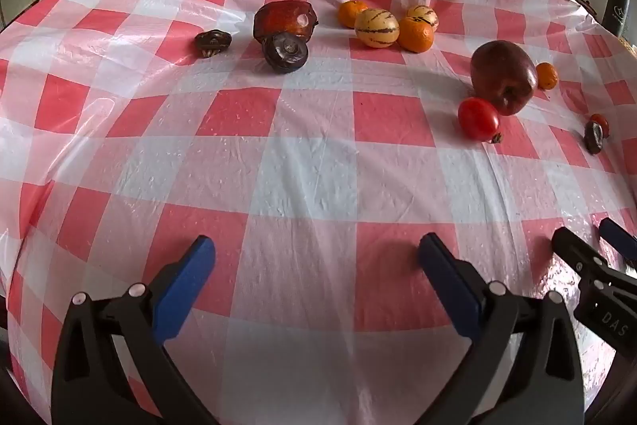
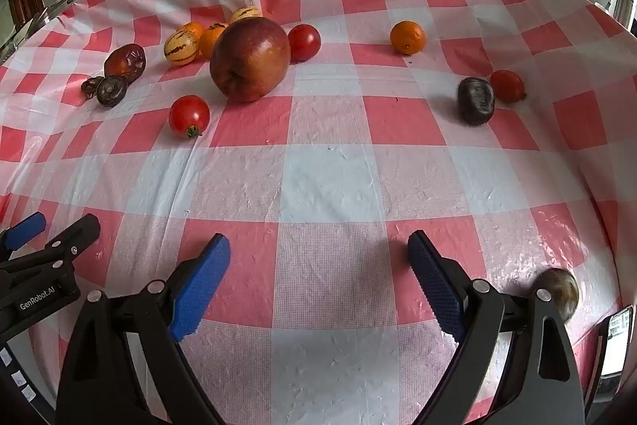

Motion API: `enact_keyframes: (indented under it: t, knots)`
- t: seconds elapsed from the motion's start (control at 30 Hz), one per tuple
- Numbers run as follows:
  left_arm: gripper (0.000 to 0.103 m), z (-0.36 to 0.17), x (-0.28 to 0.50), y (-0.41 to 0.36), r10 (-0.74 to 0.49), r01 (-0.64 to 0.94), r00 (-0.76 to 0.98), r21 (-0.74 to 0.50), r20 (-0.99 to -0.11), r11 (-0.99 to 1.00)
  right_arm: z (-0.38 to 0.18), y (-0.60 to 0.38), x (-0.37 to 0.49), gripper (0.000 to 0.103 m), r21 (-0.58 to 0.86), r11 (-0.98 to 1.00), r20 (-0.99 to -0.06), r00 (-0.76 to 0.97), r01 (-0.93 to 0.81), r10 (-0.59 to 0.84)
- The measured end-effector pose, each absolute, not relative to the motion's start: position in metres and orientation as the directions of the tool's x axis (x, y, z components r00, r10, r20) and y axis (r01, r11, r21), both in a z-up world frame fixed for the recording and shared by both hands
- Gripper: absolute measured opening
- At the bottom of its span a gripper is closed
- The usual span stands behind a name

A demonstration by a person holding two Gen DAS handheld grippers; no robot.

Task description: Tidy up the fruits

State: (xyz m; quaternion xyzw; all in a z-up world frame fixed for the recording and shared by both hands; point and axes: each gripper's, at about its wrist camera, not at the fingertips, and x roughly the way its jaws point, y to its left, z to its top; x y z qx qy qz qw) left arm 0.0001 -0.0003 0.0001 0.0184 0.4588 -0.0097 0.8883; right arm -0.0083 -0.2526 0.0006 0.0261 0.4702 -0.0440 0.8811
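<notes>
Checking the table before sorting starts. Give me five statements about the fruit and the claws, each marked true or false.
1. Both claws stand open with nothing between their fingers. True: the left claw and the right claw hang over bare tablecloth.
2. The big red apple is held by the right claw. False: it lies on the cloth, far from both claws.
3. Two striped yellow fruits sit among mandarins. True.
4. The fruits are gathered in a basket. False: they lie loose on the tablecloth; no basket shows.
5. A dark purple fruit lies beside a small red tomato. True.
</notes>
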Motion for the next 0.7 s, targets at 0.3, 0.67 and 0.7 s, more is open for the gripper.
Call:
enact_keyframes:
  t: [0.3, 0.67, 0.7]
  knots:
    - [0.102, -0.0001, 0.0001, 0.0003, -0.004, 0.034, 0.578, 0.019, -0.816, 0.999, 0.0003, -0.2531, -0.0081, 0.087, 0.020, 0.994, -0.835, 0.549, 0.103, -0.040]
    - [0.102, -0.0001, 0.0001, 0.0001, -0.003, 0.034, 0.578, 0.020, -0.816, 0.999, 0.0003, -0.2532, -0.0081, 0.087, 0.021, 0.994, -0.835, 0.549, 0.103, -0.039]
    - [0.102, -0.0001, 0.0001, 0.0001, -0.003, 0.034, 0.578, 0.021, -0.816, 0.999, 0.0002, -0.2534, -0.0082, 0.087, 0.021, 0.994, -0.835, 0.549, 0.103, -0.039]
